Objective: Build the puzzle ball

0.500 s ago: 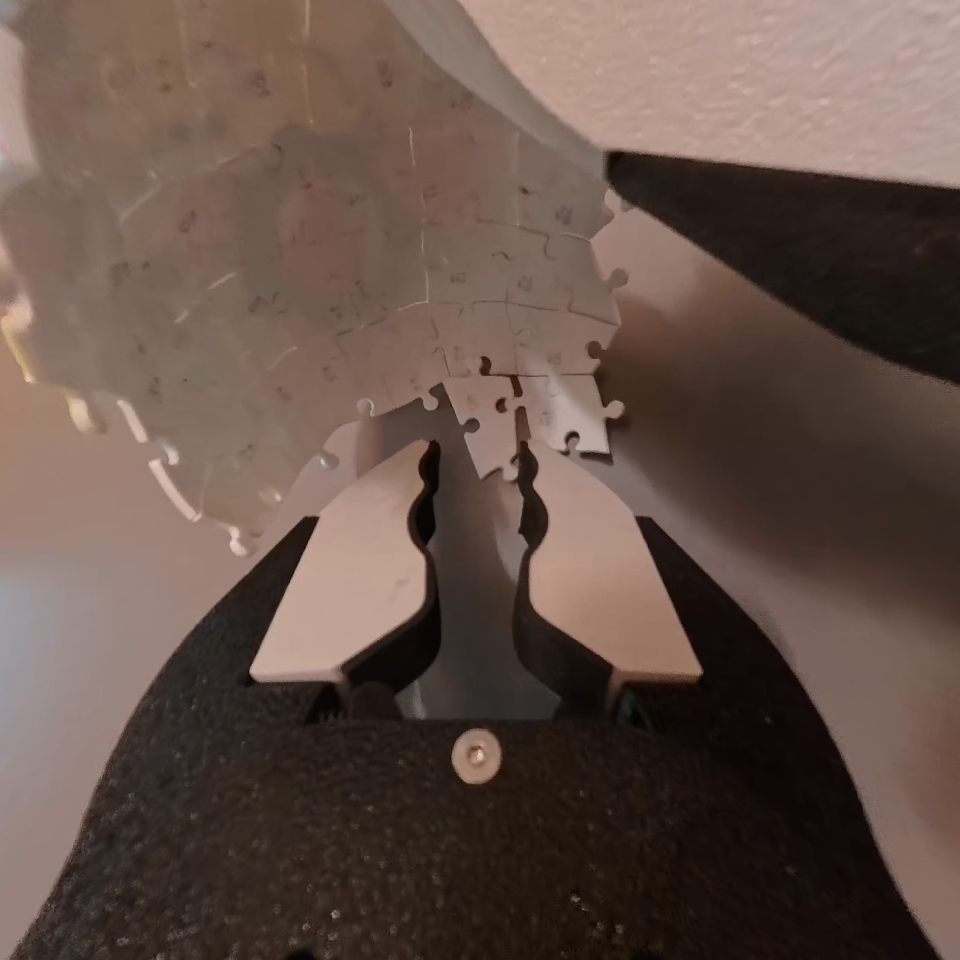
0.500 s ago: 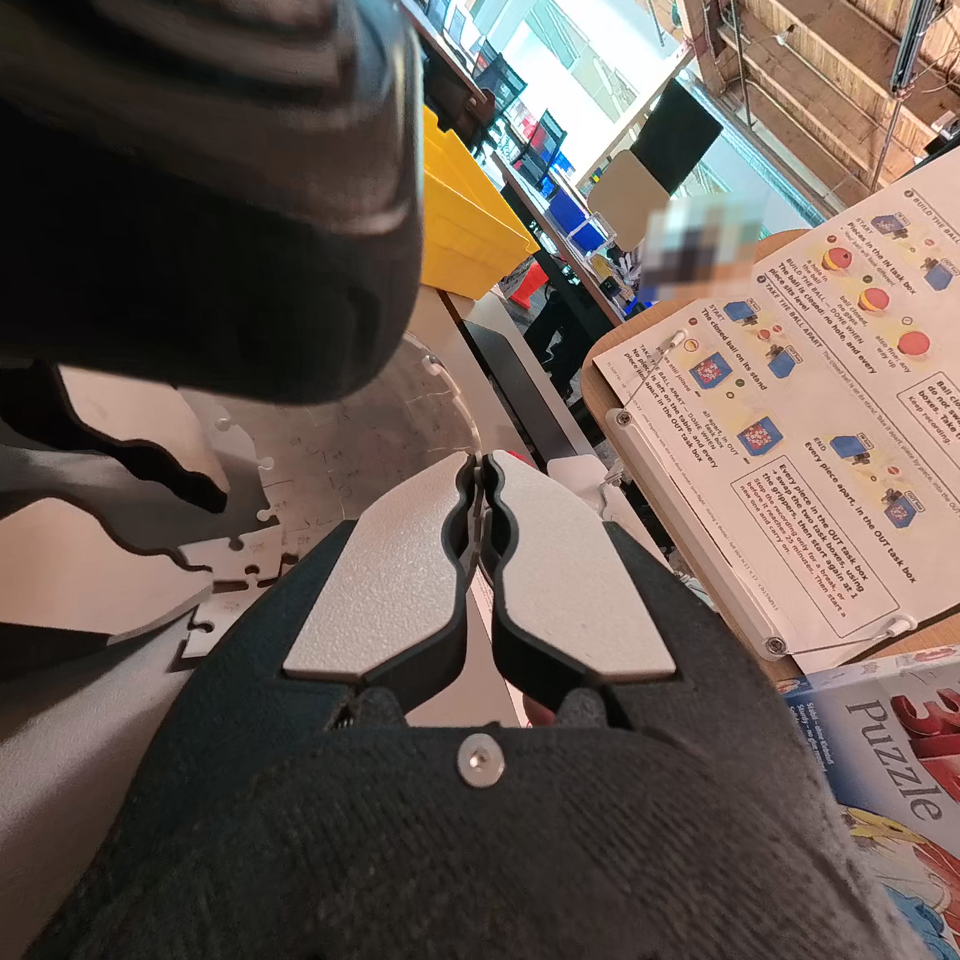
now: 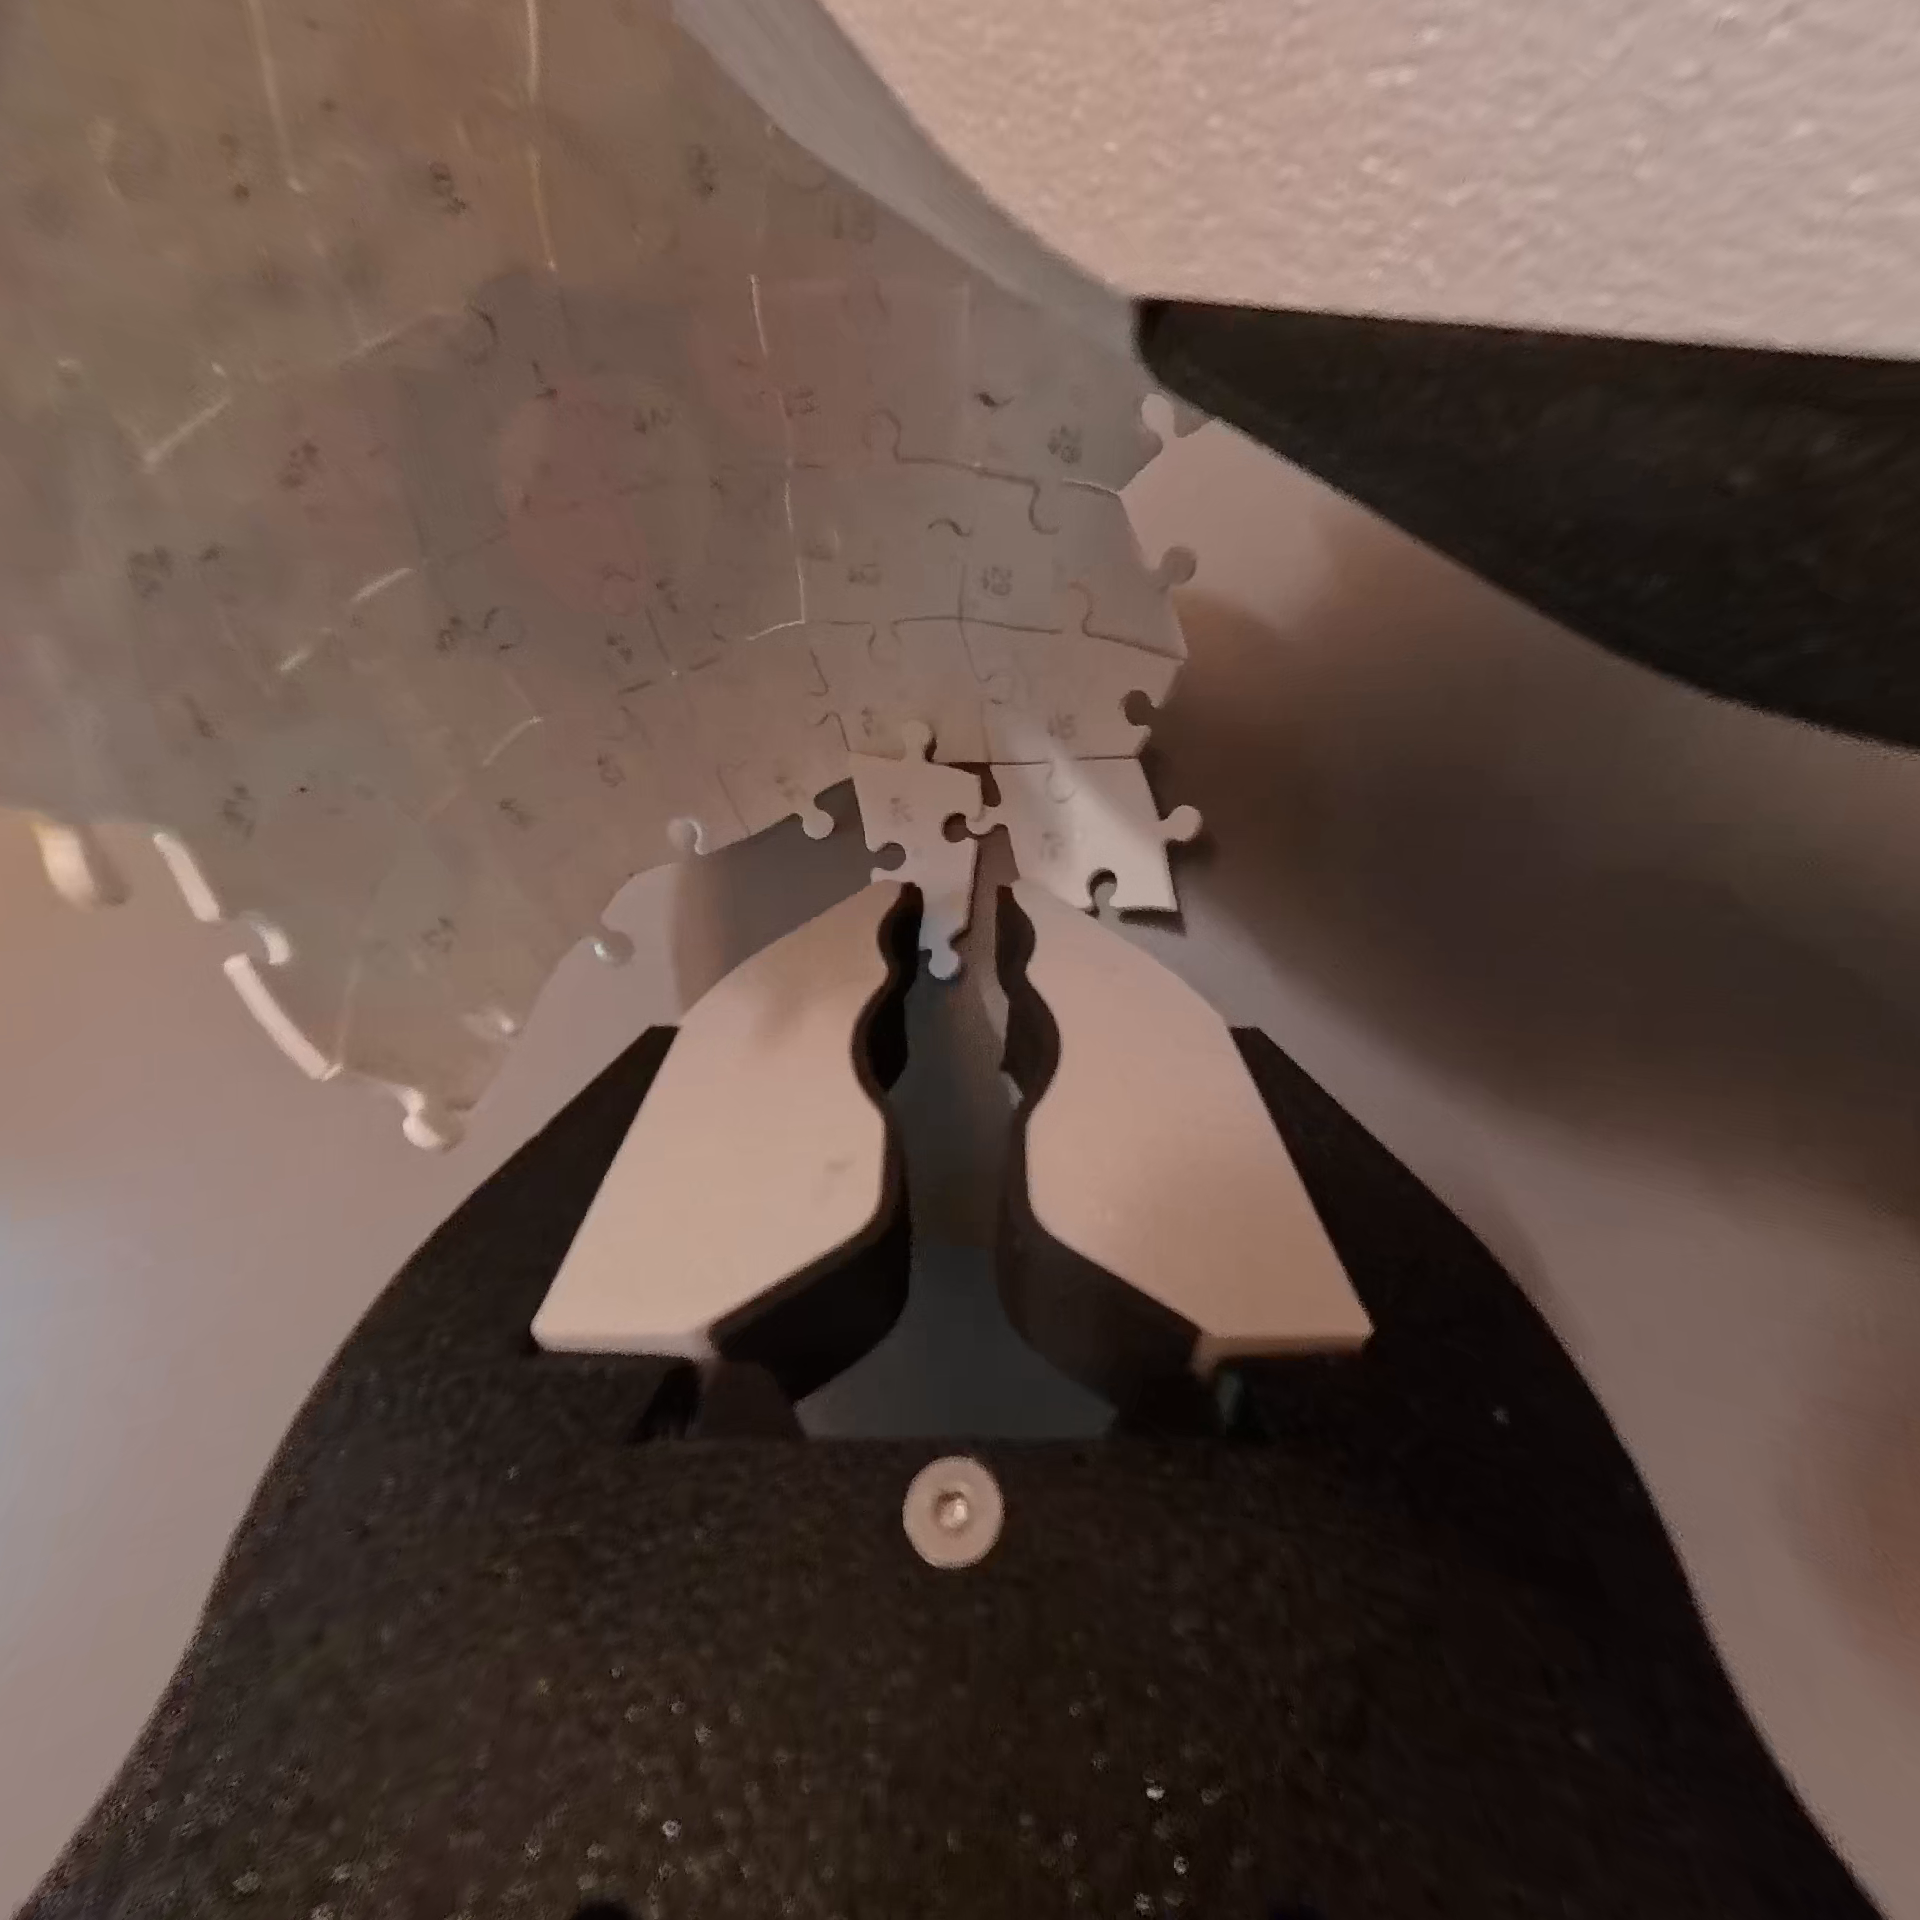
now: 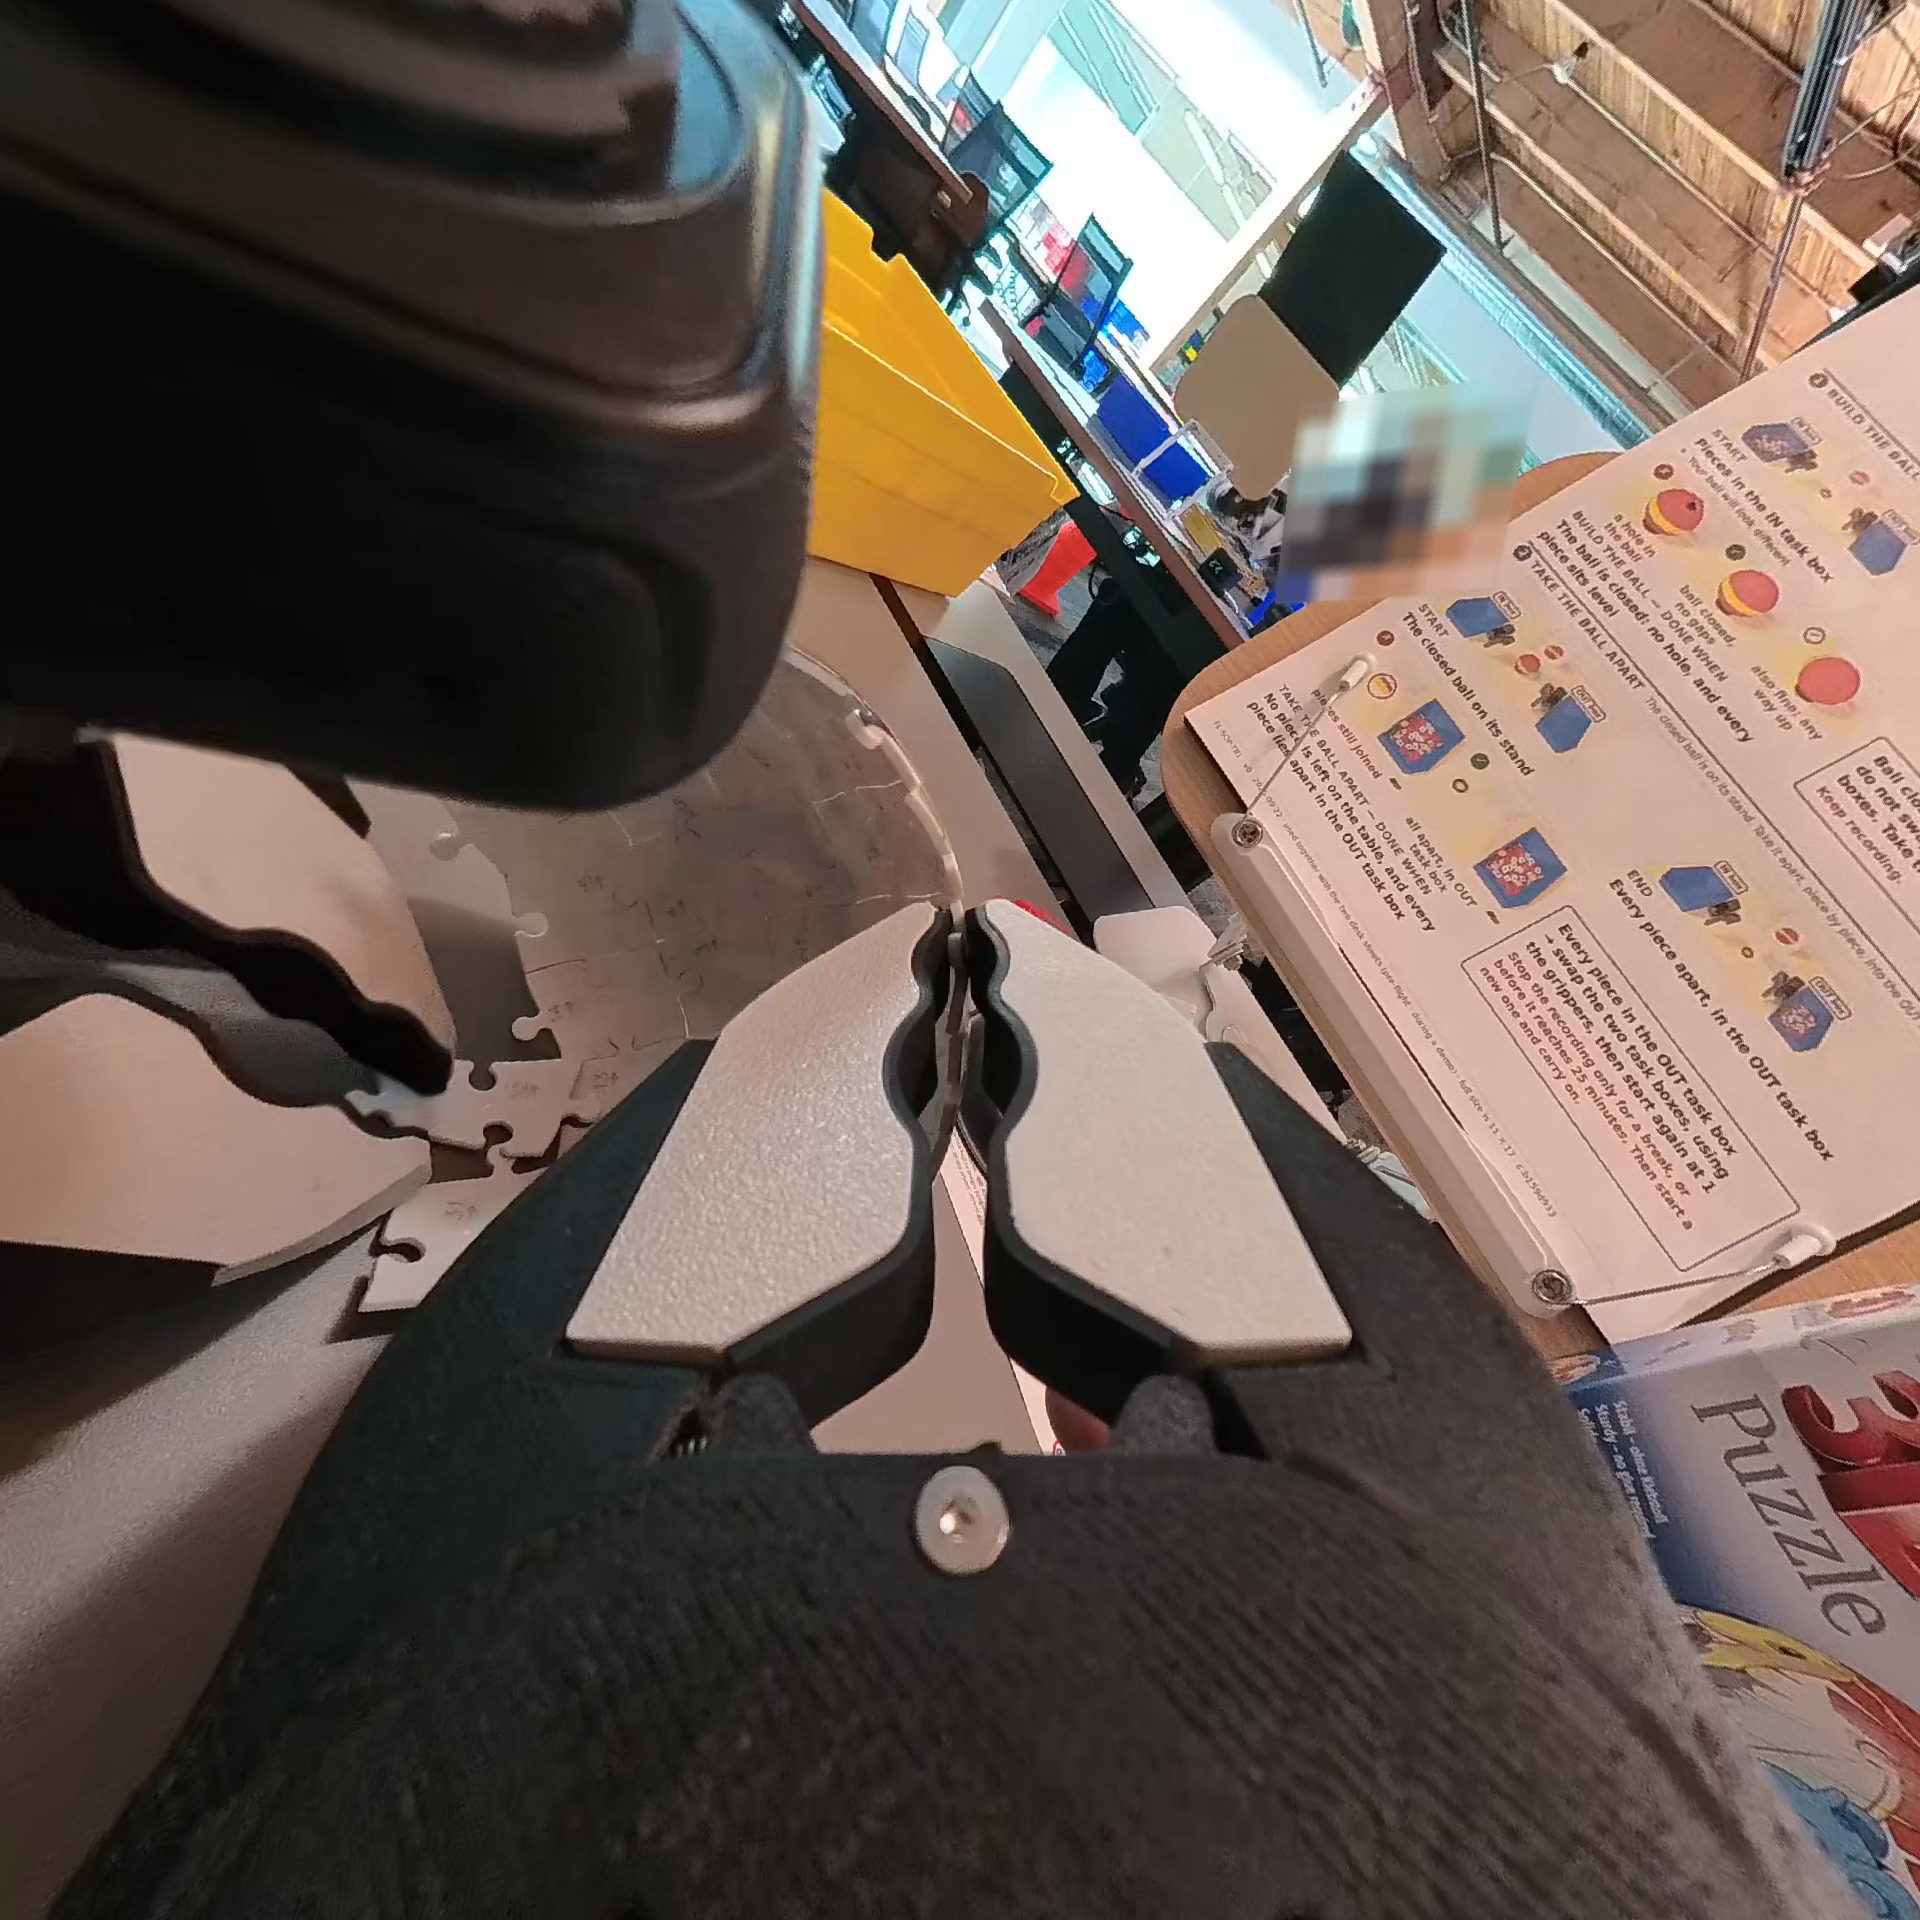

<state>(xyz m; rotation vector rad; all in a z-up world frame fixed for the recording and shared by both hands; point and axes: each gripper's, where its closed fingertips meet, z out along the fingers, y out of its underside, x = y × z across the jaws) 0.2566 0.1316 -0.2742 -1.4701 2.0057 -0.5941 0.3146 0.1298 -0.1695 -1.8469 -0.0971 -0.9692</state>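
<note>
Two claws (image 3: 956,914) (image 4: 961,925); one puzzle shell (image 3: 623,540); one puzzle box (image 4: 1787,1538).

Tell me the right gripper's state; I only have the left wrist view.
Observer: The right gripper has its jaws closed together. The rim of the ball shell sits right at its tips.
Operator: Anything beside it?
Observer: A puzzle box lies at the lower right of the right wrist view.
Operator: Anything else?
Observer: An instruction sheet sits on a tilted board just past the box.
</note>
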